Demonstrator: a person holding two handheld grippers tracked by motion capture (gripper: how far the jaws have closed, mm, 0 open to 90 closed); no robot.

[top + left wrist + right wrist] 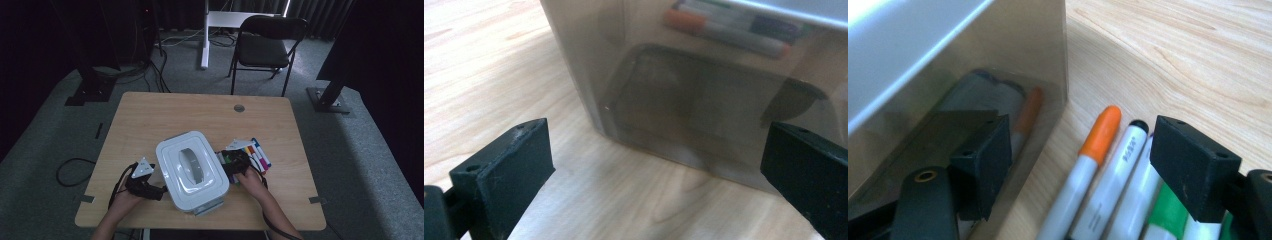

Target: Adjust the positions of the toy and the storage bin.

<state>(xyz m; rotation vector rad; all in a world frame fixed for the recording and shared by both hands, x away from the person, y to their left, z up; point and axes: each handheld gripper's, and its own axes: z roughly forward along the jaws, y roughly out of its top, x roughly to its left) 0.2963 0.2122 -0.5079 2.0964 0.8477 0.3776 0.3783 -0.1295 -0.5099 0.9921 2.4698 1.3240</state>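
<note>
Box (192, 170), white lid, on table (150, 115); markers (255, 152) beside. Left gripper (159, 192) wide, empty; right gripper (227, 167) wide over markers.

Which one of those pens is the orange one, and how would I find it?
Start at the white lidded plastic box in the middle of the wooden table. A row of markers lies just right of it. The orange-capped marker lies nearest the box, beside a black-tipped white one.

1. Your left gripper (150, 189) is black, with a grey three-cornered plate on top and a black cable trailing.
2. Your right gripper (231, 165) has blocky black jaws with small screw holes.
3. Your forearms are without sleeves.
</note>
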